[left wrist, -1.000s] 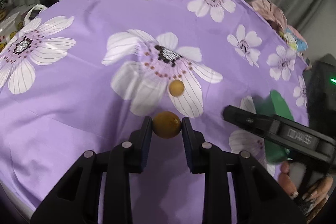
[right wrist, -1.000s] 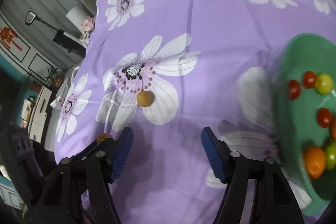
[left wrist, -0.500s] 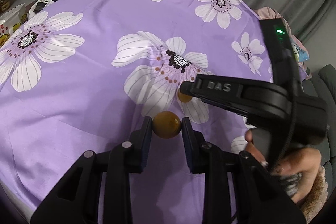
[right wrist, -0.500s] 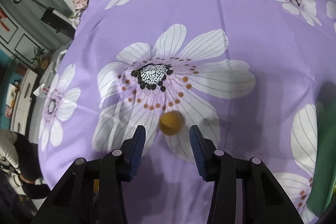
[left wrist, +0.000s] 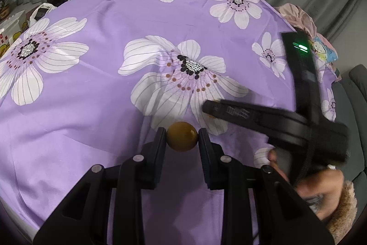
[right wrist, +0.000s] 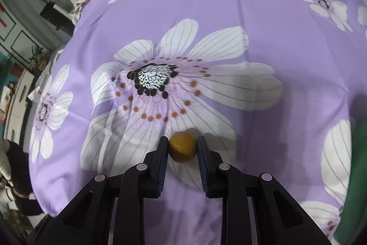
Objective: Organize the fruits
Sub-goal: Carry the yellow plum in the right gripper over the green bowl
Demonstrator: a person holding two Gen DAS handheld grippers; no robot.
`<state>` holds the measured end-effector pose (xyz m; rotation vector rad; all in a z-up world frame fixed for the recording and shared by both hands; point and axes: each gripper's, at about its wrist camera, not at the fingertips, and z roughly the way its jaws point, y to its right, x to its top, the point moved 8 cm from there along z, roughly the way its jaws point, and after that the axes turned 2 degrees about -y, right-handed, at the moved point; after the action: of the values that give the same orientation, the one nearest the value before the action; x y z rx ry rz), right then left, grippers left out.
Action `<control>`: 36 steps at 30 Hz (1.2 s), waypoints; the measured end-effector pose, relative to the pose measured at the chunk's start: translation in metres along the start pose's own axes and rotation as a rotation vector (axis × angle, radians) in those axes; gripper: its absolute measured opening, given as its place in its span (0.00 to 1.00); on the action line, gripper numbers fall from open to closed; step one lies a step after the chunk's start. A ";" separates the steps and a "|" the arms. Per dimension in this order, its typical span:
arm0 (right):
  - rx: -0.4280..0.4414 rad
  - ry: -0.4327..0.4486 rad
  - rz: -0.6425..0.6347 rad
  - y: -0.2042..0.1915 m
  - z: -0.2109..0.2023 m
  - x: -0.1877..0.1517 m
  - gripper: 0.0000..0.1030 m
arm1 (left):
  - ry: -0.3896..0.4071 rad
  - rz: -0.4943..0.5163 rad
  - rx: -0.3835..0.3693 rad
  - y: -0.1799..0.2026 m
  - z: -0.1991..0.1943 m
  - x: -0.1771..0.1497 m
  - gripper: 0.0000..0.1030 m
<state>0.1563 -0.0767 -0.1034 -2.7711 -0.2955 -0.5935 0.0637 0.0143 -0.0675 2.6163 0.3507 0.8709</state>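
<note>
Two small round yellow-brown fruits are in play on a purple flowered cloth. My left gripper is shut on the nearer fruit, which sits squarely between its pads. In the right wrist view my right gripper has its pads pressed on both sides of the other fruit, low over a white petal of the cloth. From the left wrist view the right gripper reaches in from the right, its tip covering that second fruit, with a hand holding it.
The purple cloth with big white flowers covers the whole table. A dark green bowl's rim shows at the right edge of the right wrist view. Clutter and furniture stand beyond the table's far left edge.
My right gripper swung left from beside the green bowl, came down around the loose fruit, and its jaws went from wide apart to pressed on it. The left gripper kept still with its fruit.
</note>
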 end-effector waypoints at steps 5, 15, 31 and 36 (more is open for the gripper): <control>0.030 0.026 0.030 0.022 -0.036 -0.033 0.26 | 0.002 0.019 -0.003 0.006 0.001 -0.002 0.27; -0.019 0.087 0.070 0.051 -0.057 -0.065 0.26 | -0.007 0.067 0.018 0.020 0.013 -0.014 0.27; -0.042 0.097 0.005 0.040 -0.051 -0.072 0.26 | -0.007 0.096 0.033 0.028 0.021 -0.018 0.27; -0.033 0.096 0.012 0.040 -0.052 -0.072 0.26 | -0.008 0.100 0.026 0.031 0.020 -0.019 0.27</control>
<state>0.0832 -0.1412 -0.0980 -2.7630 -0.2497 -0.7318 0.0648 -0.0254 -0.0801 2.6805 0.2321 0.8934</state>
